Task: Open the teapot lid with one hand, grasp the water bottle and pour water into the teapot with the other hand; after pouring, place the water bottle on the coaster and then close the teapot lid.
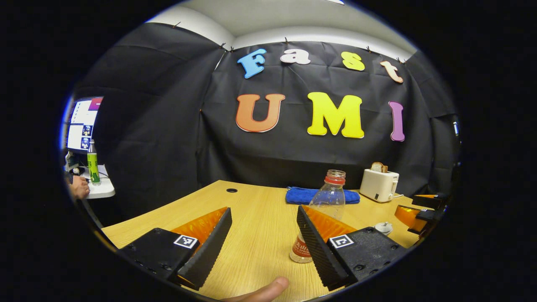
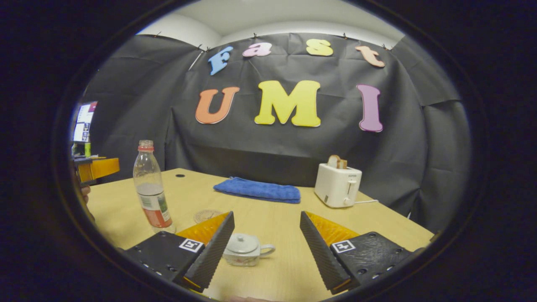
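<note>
Ridged gripper [image 2: 265, 247] wedges (spread) flanking lidded teapot [image 2: 245, 249]

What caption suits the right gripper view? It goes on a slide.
Open right gripper hovers over the lidded teapot, water bottle and coaster beyond.

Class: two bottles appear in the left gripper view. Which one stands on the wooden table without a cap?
The clear bottle with the red neck ring, beside the left gripper. The green bottle stands capped on the white side table.

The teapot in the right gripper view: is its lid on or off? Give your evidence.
On. The lid sits flat on the teapot, knob up; the right gripper hovers open, not touching it.
</note>
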`<state>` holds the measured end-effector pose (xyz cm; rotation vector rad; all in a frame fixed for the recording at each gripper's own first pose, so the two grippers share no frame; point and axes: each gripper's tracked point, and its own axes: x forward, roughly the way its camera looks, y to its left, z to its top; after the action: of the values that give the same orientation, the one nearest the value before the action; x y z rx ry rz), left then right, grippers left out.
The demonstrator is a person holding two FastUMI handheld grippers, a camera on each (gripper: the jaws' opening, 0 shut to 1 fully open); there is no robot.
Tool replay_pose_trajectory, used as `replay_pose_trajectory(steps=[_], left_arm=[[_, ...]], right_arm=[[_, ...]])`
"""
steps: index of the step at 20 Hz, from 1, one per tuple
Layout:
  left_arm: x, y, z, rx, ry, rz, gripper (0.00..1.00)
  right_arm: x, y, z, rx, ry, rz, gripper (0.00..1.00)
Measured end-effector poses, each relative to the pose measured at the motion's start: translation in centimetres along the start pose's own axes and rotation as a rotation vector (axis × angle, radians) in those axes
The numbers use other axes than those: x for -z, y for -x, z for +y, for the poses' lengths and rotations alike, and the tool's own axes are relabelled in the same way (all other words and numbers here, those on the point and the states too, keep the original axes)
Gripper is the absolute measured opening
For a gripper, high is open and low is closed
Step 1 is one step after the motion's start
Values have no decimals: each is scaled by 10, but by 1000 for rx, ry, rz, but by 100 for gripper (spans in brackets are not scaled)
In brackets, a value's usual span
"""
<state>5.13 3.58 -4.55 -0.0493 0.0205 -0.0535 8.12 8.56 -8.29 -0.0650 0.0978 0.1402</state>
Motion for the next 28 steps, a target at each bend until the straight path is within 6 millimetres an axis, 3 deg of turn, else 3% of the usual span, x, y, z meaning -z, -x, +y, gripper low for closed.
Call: replay_pose_trajectory(steps=[6,11,13,15,20,21,22,23,26,28], left_arm=[[0,7,-20,54,-69,-5,98],[7,15,-34,98,-92,7,98],[12,15,-36,108,-87,20,98],[15,16,-40,115,-86,29,98],[24,17,-50,140,-100,42,98],[27,15,-52,144,-100,48,98],[29,14,-53,148,-100,52,98],[31,13,-54,151,-97,58,98],[40,13,-63,176,-78,78,98],[43,11,-64,179,-86,88,98]], right_arm=[[19,-17,18,-30,-3,32,83],[40,-27,31,-64,-15,97,57],[38,-29,32,-71,-32,95,43],[40,-33,32,-75,-40,113,36],[43,-41,34,-103,-53,120,30],[44,-45,35,-106,-44,115,16],[41,-45,33,-96,-26,111,16],[43,-46,33,-98,-29,106,1],[38,-46,33,-107,-31,98,2],[22,-42,32,-112,-34,62,1]])
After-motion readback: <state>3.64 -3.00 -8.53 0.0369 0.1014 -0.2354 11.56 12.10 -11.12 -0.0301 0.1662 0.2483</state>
